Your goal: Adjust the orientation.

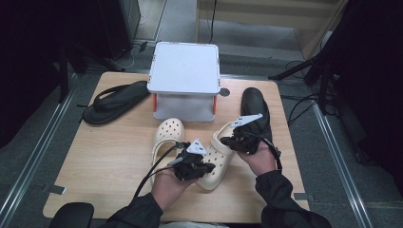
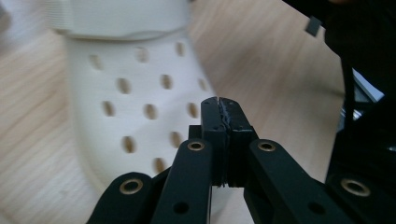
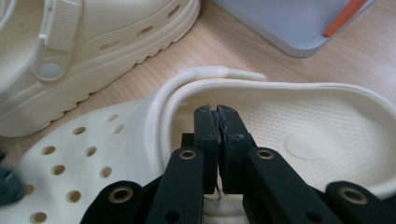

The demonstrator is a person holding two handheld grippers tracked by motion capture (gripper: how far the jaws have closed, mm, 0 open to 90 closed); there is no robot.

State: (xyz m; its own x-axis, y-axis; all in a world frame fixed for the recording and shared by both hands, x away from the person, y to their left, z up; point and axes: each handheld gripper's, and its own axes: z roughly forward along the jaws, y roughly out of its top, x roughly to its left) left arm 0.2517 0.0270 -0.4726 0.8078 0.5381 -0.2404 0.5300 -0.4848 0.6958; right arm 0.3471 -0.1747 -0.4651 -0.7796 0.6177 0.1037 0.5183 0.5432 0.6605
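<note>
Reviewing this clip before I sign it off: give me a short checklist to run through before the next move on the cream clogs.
1. Left tool shut, nothing between its jaws: ok.
2. Right tool shut, nothing gripped: ok.
3. Right tool over the opening of the near clog: ok.
4. Left tool over that clog's perforated toe: ok; touching it: cannot tell.
5. Far clog upright, beside the near one: ok.
6. Grey stand free on top: ok; space beneath it: cannot tell.

Wooden table (image 1: pixel 109 156), grey floor (image 1: pixel 28 156)
</note>
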